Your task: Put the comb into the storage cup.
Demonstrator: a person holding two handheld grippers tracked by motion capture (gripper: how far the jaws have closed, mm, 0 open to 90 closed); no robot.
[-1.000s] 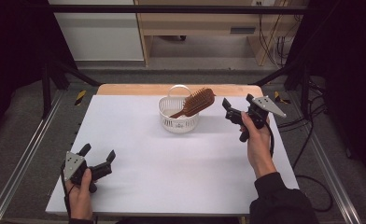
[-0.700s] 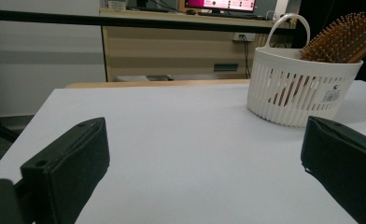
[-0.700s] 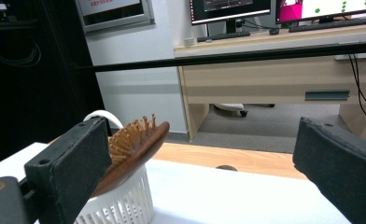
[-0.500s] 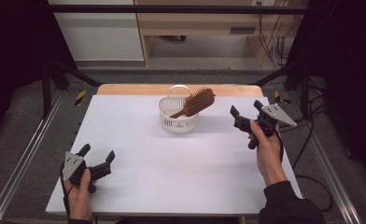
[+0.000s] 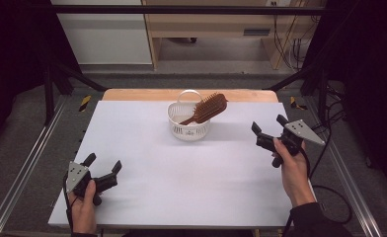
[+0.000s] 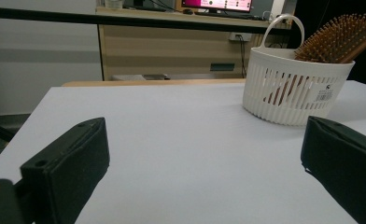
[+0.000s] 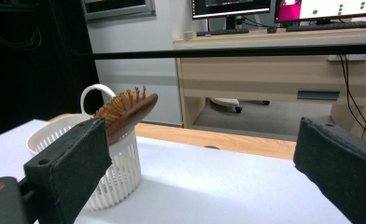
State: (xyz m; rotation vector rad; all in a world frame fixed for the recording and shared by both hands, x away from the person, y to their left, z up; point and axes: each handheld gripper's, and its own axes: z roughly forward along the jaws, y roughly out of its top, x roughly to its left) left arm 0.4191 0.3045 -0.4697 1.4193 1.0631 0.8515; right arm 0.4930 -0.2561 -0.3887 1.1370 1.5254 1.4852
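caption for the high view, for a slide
Wooden hairbrush resting handle-down in a white basket on the table, both open grippers held apart.

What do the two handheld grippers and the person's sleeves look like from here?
Both the left gripper and the right gripper are black, each with two blocky black jaws and a grey three-cornered plate on top. The jaw pads look matte, with small round holes at the edge. A black cable trails from each. The right sleeve is dark.
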